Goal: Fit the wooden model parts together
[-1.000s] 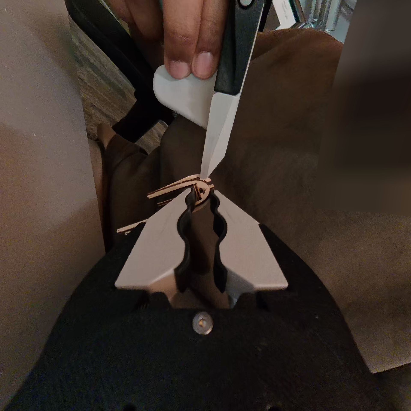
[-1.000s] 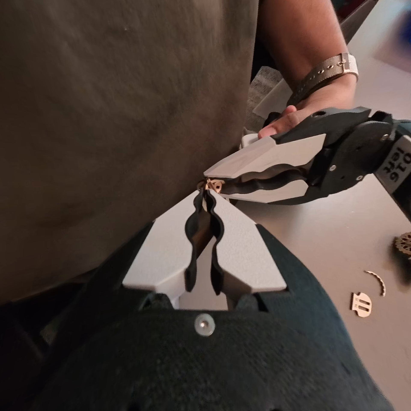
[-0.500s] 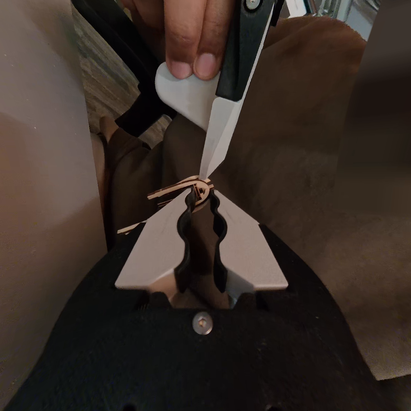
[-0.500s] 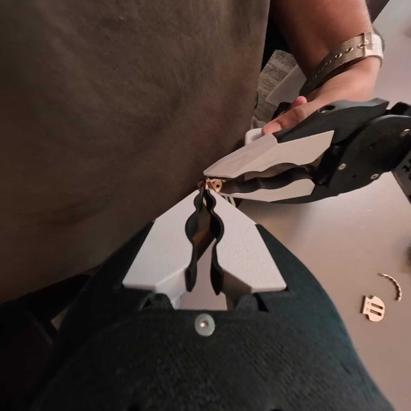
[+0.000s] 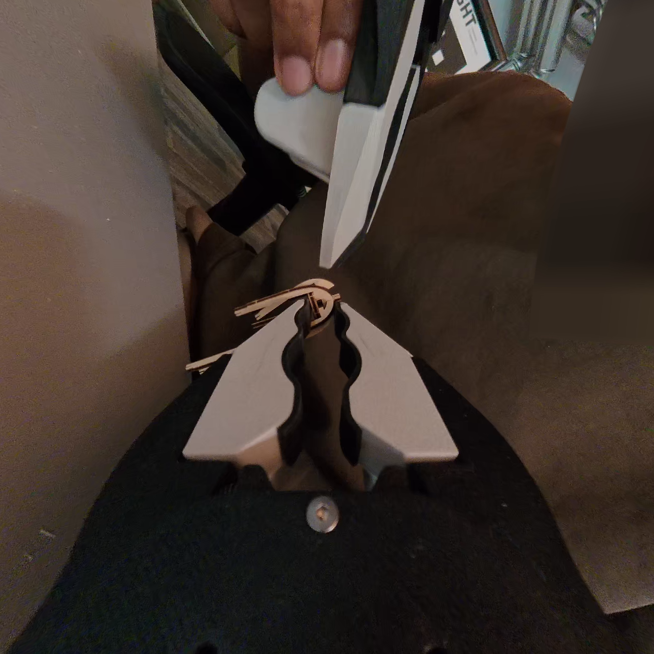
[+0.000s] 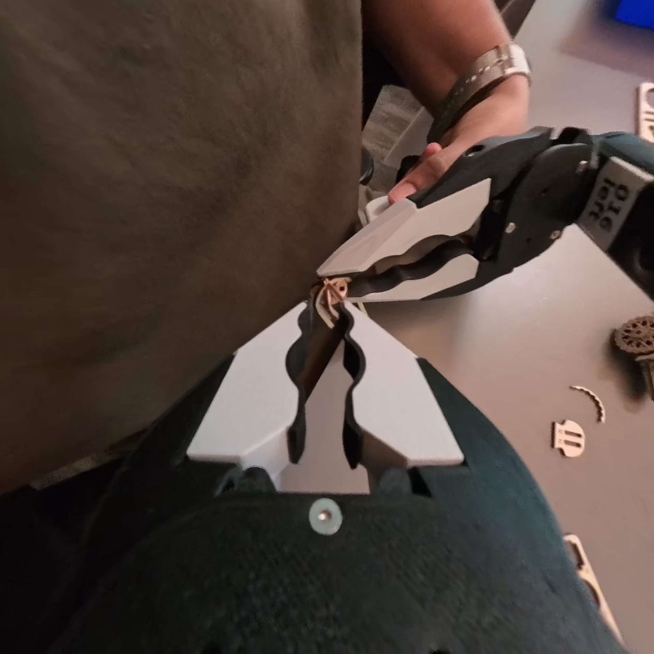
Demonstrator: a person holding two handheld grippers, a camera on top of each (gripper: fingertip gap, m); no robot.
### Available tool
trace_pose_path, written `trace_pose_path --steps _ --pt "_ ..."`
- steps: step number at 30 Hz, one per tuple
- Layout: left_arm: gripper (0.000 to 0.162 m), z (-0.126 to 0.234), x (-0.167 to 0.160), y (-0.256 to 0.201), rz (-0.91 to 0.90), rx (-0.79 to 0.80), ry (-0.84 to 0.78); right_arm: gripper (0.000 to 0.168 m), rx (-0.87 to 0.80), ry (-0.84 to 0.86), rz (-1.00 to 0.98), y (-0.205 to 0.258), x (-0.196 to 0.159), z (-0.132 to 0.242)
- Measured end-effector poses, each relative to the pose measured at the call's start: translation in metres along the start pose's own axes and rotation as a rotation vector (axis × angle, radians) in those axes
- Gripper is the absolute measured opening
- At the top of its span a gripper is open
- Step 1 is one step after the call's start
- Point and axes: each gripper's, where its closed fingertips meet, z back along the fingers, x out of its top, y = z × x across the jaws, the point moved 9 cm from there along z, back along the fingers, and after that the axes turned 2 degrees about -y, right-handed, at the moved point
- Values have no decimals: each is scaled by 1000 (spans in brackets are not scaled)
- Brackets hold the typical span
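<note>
My left gripper [image 5: 320, 313] is shut on a small pale wooden model assembly [image 5: 311, 300]; thin wing-like strips stick out to its left. In the right wrist view the left gripper [image 6: 331, 283] reaches in from the right with the assembly [image 6: 332, 293] at its tips. My right gripper [image 6: 327, 309] points at that assembly, jaws a narrow gap apart, with wood showing through the gap. In the left wrist view the right gripper [image 5: 327, 263] comes down from above and its tip stands just clear of the assembly.
A person's brown shirt [image 6: 177, 177] fills the space behind both grippers, and a wrist with a strap [image 6: 495, 70] is at upper right. On the grey table [image 6: 477, 354] lie a dark gear part [image 6: 637, 339], a curved toothed strip [image 6: 591, 403] and a small rounded piece [image 6: 568, 439]. My left and right fingertips are right by each other.
The right gripper's tip, touching the assembly before, has drawn slightly back from it, and its jaws have parted a little. The left gripper still holds the assembly.
</note>
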Motion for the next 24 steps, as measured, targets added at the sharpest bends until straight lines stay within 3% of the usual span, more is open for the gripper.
trace_pose_path --steps 1,5,8,11,14,24 --pt "10 2 0 0 -4 6 -6 16 -17 -32 -23 -2 0 5" --pt "10 8 3 -1 -33 33 -49 17 -98 -182 -142 -11 -4 22" --pt "10 15 9 -2 -104 117 -114 19 -227 -244 -394 -28 -16 33" --pt "10 23 16 -3 -177 216 -201 21 -239 -393 -657 -33 -30 33" --pt "10 28 20 -6 -259 284 -242 16 -236 -578 -792 -25 -38 29" --pt "10 23 21 -10 -354 338 -239 17 -264 -671 -941 -14 -51 10"
